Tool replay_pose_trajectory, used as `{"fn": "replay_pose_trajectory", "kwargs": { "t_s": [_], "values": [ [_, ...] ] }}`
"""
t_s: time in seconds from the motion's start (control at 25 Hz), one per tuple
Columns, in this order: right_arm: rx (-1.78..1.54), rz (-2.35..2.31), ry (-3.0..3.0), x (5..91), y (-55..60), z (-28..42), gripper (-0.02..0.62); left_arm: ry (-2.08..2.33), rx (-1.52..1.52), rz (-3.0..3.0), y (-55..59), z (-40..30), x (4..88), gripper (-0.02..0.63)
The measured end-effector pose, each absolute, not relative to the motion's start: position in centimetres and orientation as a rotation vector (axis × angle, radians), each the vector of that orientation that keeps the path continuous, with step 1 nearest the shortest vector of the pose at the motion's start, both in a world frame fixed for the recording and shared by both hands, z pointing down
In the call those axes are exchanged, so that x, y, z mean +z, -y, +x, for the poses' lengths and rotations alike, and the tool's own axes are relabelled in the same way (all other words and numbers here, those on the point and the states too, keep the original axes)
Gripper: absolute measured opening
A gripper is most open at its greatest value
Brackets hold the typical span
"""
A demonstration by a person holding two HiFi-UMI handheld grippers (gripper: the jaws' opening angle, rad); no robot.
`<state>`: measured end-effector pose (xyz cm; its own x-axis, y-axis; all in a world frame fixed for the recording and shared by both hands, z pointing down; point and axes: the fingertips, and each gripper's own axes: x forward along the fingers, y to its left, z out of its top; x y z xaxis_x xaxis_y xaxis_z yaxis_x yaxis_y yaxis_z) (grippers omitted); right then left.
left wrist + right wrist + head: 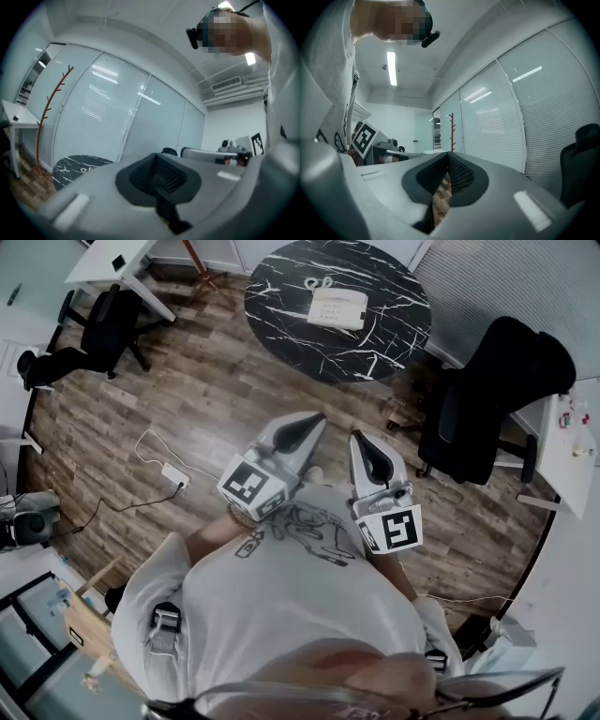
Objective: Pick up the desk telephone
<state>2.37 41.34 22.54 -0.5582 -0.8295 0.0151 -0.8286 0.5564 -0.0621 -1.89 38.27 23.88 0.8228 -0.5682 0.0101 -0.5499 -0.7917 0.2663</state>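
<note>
Where the wood floor [187,390] reaches the top centre of the head view, a round black marble table [281,306] with white veins stands; a black office chair [487,399] sits to its lower right; mid-frame, the left gripper [314,418] and right gripper [358,439] sit side by side, each with jaws pressed together on nothing, well apart from the table; the desk telephone [337,307] lies on the tabletop, pale cream and boxy, its curled cord [319,282] looped at its upper left
</note>
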Motion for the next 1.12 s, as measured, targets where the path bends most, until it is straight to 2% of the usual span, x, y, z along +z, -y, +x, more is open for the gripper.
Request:
{"fn": "replay_pose_trajectory", "kwargs": {
  "t_s": [0.52, 1.12],
  "values": [
    [-0.172, -1.406, -2.804, 25.1, -34.9, 1.9, 0.008, 0.915, -0.074, 2.689, -31.8, -2.4, 26.7, 0.003],
    [-0.140, -1.423, -2.825, 24.7, -15.7, 0.1, 0.008, 0.860, -0.084, 2.707, -12.7, -3.4, 26.5, 0.003]
  ]
}}
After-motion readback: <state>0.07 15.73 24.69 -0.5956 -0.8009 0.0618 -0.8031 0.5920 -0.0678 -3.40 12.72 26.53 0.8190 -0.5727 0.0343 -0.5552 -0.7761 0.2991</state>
